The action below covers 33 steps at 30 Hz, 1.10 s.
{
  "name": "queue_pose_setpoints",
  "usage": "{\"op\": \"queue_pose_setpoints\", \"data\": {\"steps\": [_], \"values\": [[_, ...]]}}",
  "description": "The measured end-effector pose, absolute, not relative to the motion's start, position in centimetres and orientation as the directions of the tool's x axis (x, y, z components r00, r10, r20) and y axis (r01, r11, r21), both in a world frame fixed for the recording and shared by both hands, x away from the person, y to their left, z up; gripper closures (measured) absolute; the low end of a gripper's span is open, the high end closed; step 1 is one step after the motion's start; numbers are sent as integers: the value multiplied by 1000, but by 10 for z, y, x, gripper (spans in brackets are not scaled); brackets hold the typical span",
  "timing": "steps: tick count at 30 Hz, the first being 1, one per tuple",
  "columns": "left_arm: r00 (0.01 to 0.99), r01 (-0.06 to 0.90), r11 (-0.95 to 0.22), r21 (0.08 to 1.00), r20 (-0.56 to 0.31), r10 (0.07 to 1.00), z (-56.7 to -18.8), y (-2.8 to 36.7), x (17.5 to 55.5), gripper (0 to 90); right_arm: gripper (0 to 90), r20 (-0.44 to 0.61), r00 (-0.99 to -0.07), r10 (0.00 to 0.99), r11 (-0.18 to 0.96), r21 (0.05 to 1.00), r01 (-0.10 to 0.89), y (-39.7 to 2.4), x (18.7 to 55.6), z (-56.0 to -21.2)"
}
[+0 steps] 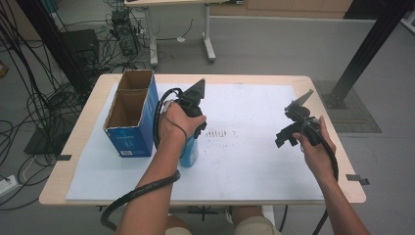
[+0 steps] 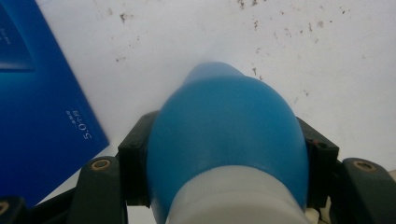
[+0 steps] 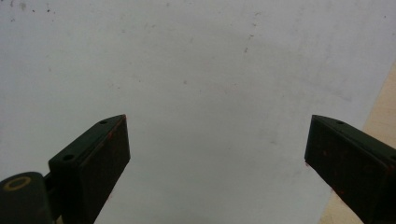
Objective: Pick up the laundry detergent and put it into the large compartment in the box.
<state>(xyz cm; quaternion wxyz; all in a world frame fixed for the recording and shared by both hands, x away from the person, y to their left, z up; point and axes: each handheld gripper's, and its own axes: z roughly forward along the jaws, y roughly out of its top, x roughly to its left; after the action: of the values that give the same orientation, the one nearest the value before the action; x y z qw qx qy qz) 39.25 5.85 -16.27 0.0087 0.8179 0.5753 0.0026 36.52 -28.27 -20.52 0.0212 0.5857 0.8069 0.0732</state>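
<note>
Blue bottle sits clamped between the two black jaws of the left gripper, whose pads press on its rounded sides just above a pale band at the lower end of the bottle, as the left gripper view shows. In the high view the same bottle stands upright on the white sheet that covers the table, its foot on the sheet and its upper part hidden under the left hand and the left gripper. It is just beside the blue cardboard box, near that box's right wall but apart from it; the box is open at the top, split into two compartments, and its dark blue side also fills the left edge of the left gripper view. A cable runs from the left gripper down along the forearm. The right gripper is held by the right hand over the right part of the white sheet, well apart from the bottle. In the right gripper view its jaws stand spread wide with nothing between them, above bare white sheet, with a strip of the wooden table edge at the right. Small dark specks mark the sheet between the two hands.
</note>
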Motion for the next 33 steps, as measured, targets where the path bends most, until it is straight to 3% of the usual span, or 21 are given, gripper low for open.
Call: {"op": "queue_pose_setpoints", "data": {"steps": [33], "values": [[335, 942, -334, 21, -8, 942, -163, 59, 392, 373, 65, 52, -318, 947, 308, 144, 941, -282, 365, -206]]}}
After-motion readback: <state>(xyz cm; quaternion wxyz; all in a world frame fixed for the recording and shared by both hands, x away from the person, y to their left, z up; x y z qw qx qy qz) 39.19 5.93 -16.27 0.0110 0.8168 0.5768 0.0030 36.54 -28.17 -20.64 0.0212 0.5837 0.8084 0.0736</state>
